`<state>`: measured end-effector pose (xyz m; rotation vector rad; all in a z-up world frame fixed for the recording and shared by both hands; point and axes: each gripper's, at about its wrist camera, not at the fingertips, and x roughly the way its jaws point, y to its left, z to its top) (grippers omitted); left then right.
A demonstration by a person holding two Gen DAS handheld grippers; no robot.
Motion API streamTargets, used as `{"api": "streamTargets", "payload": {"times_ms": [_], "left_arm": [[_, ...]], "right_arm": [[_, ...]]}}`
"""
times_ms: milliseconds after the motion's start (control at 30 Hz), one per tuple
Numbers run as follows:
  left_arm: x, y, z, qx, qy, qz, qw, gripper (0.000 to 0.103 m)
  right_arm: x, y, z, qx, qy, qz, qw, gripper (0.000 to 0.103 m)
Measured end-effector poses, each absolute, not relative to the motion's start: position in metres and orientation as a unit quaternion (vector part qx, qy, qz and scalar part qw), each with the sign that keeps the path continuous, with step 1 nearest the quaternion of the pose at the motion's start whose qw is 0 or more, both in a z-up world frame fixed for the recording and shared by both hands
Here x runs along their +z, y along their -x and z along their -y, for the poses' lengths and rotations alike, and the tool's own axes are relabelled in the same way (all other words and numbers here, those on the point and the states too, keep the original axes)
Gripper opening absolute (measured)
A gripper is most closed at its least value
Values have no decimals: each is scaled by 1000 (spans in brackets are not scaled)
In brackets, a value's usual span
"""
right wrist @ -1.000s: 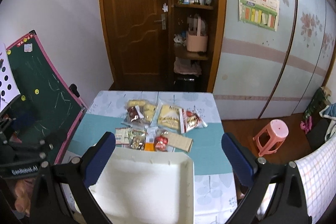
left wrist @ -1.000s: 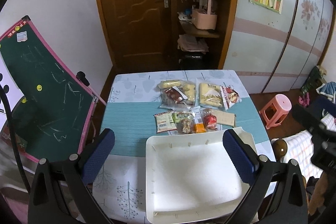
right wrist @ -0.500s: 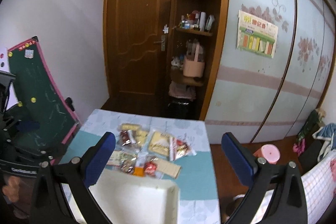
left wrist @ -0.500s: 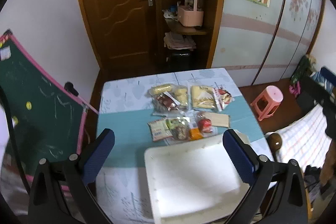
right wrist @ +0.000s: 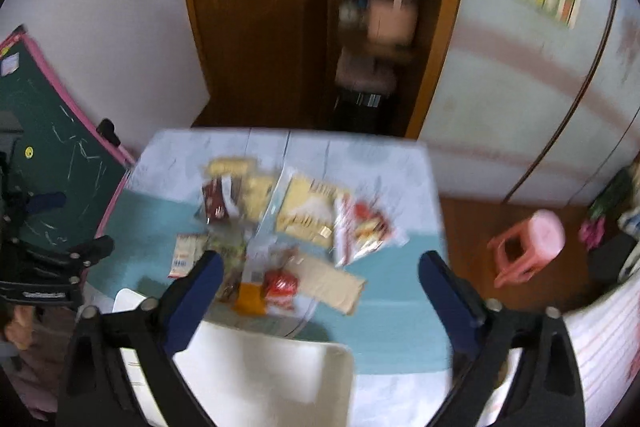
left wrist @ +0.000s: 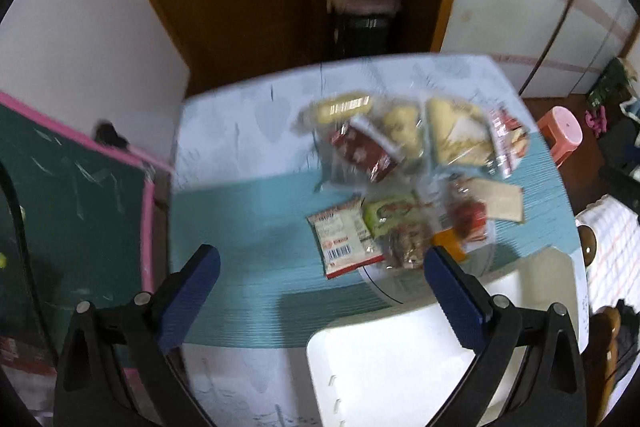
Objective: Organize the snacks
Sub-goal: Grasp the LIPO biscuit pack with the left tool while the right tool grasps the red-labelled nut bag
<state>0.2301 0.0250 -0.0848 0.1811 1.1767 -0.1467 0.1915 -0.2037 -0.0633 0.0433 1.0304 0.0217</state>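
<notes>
Several snack packets [left wrist: 404, 179] [right wrist: 288, 227] lie in a loose pile on the teal mat of the table. Among them are a white barcode packet [left wrist: 344, 237], a dark red packet [left wrist: 366, 153], a yellow packet [right wrist: 308, 211] and a small red one [right wrist: 280, 285]. A white tray [left wrist: 400, 367] [right wrist: 272, 379] sits at the near edge, nothing in it. My left gripper [left wrist: 320, 291] hangs open above the mat, left of the pile. Over the near packets my right gripper [right wrist: 320, 291] has its jaws wide and closing, with nothing between them. Both views are blurred.
A green chalkboard with a pink frame [left wrist: 72, 187] leans at the table's left. A pink stool [right wrist: 528, 251] stands on the floor to the right. Behind the table are a wooden door [right wrist: 256, 7] and shelves [right wrist: 392, 19]. The left gripper's body shows in the right wrist view at far left.
Both grippers have dropped toward the table and tilted down; the snacks now look larger and nearer. The right gripper's fingers stand slightly closer together.
</notes>
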Motion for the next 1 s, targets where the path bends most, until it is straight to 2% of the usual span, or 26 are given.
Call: {"api": "streamTargets", "payload": {"times_ms": [100, 200, 333, 433, 567, 733, 1000], "left_arm": [[-121, -251, -30, -61, -54, -590, 803, 99], [-155, -268, -32, -49, -26, -616, 786, 96], [-187, -280, -30, -37, -11, -640, 767, 90], [-209, -289, -28, -31, -5, -659, 752, 82], [-230, -297, -27, -29, 10, -679, 733, 77], [-246, -301, -27, -21, 19, -691, 722, 76], [-272, -311, -32, -1, 30, -706, 708, 76]], "right_arm": [[-102, -214, 201, 12, -51, -537, 842, 83], [-140, -232, 196, 4, -65, -572, 818, 82], [-181, -252, 192, 3, -92, -613, 785, 71], [-206, -260, 189, 4, -118, -637, 762, 68], [-224, -263, 186, 7, -138, -652, 745, 67], [-244, -268, 179, 14, -155, -676, 721, 53], [-245, -263, 171, 12, -125, -675, 727, 53]]}}
